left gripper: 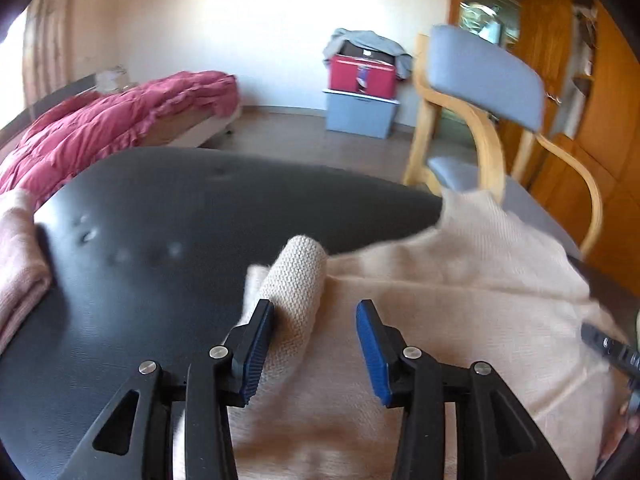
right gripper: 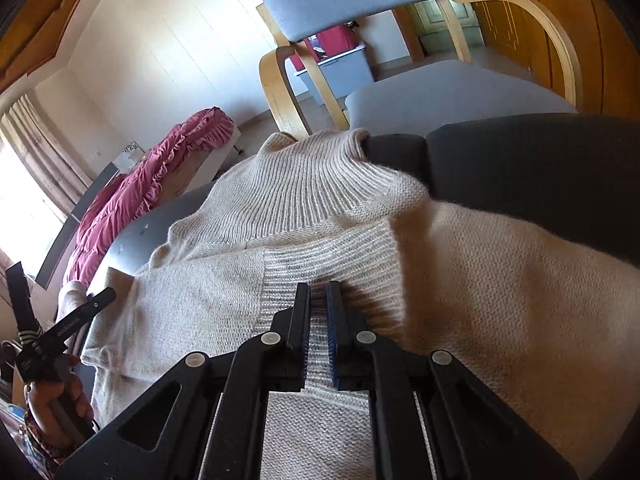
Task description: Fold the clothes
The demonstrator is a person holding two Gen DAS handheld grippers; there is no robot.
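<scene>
left wrist view: your left gripper [left gripper: 316, 330] hangs with its jaws spread wide over the cream knit sweater [left gripper: 460, 280], which lies across the right side of the dark desk [left gripper: 160, 208] and reaches the far right edge. a rolled, ribbed cuff [left gripper: 296, 276] stands up just beside the left finger, touched perhaps but not pinched. at the desk's left edge sits a pink folded garment [left gripper: 20, 256], which reads as one piece already put in order. the sweater is in between: part of it is doubled over, the body is spread out, and no tidy stack shows. across the room a red box [left gripper: 362, 74] rests on a grey box [left gripper: 360, 114]; dark things and a grey cloth [left gripper: 368, 40] fill and drape its top, and what lies inside is too small to tell.

right wrist view: your right gripper [right gripper: 318, 292] is clamped on the sweater's ribbed band [right gripper: 328, 256], the jaws nearly meeting with knit between them. the ribbed collar [right gripper: 316, 176] lies at the desk's far edge, near the grey chair [right gripper: 452, 100]. a sleeve or hem is laid over the body, so by the look of it a fold is under way and more folds remain. the left gripper [right gripper: 108, 294] shows at the left edge of this view, held in a hand [right gripper: 52, 404], off the cloth.
</scene>
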